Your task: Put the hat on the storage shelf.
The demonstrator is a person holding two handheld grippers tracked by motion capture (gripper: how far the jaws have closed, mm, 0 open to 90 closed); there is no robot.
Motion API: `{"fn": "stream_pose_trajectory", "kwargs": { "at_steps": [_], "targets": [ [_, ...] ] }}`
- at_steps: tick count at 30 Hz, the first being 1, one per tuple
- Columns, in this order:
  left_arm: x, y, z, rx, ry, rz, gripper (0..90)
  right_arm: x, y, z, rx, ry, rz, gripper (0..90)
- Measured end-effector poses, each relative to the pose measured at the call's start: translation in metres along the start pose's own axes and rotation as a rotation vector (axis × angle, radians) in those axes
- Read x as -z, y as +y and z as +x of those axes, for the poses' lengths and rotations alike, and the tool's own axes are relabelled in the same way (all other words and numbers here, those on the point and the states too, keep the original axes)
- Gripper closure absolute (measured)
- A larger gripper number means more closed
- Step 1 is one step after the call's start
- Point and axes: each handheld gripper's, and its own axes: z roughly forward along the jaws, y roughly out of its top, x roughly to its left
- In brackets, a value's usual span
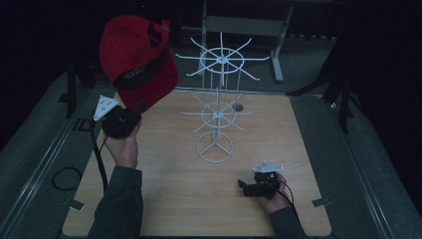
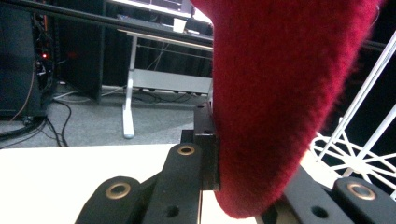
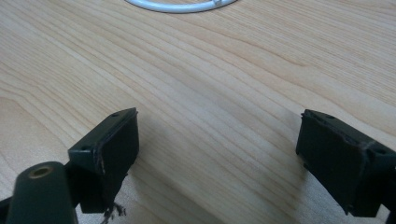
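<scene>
A red cap with a dark band is held up over the table's left side, with my left gripper shut on its lower edge. In the left gripper view the red fabric is clamped between the black jaws. A white wire display stand with two tiers of radiating hooks rises from the middle of the wooden table. My right gripper rests low at the front right, open, with nothing between its pads; the stand's ring base lies beyond it.
A white desk frame stands behind the table on grey carpet. A black cable loops off the table's left edge. Bare wood spreads in front of the right gripper.
</scene>
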Motion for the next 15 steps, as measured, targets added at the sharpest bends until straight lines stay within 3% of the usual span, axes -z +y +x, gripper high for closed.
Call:
{"fn": "stream_pose_trajectory", "kwargs": {
  "at_steps": [15],
  "targets": [
    [-0.0056, 0.0067, -0.0065, -0.013, -0.021, -0.005, 86.1, 0.0000, 0.0000, 0.0000, 0.000, 0.000, 0.000, 13.0]
  ]
}}
